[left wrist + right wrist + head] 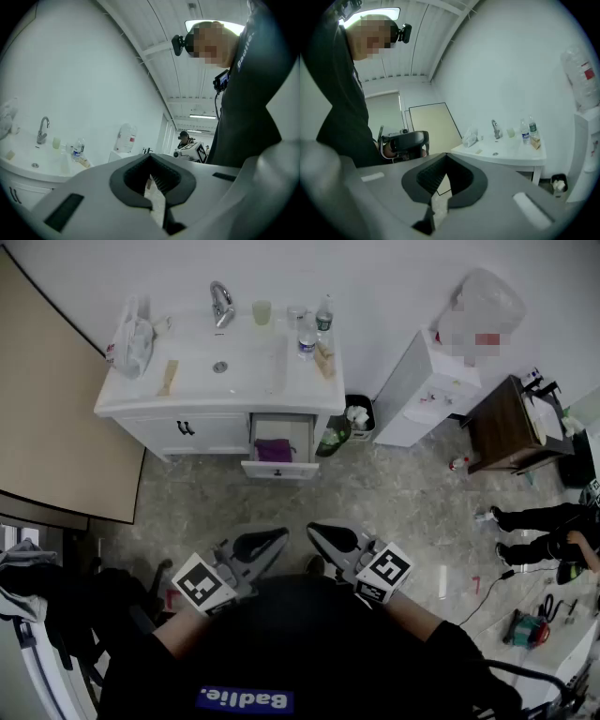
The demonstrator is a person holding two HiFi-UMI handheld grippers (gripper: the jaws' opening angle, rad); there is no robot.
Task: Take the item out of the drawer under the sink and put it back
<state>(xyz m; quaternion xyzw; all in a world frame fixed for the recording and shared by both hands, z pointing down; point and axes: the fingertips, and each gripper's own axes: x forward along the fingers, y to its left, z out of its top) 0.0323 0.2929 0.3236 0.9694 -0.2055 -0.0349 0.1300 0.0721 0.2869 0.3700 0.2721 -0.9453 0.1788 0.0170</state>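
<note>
Drawer [278, 460] on the right side of the white vanity [131, 396], pulled out toward the room in the head view. Inside it, purple item [274, 449], lying on the drawer floor, touched by nothing. On the countertop: faucet [220, 304] behind the basin, pale cup [262, 312] just beside it, water bottles [307, 337] near the right edge, white plastic bag [131, 337] at the left end. Just right of the vanity, on the floor, small dark bin [357, 416].

Well apart from all that, close to the dark-sleeved body at the bottom of the head view: left gripper [270, 540] and right gripper [323, 536], side by side, tips pointed toward the vanity, roughly level. Left gripper view: jaws pressed together at the tips, nothing between the ribbed pads, only floor visible through the gap behind them. Right gripper view: much the same, jaws closed tip to tip on nothing, sink and faucet far off to the right. Neither gripper near the drawer.
</note>
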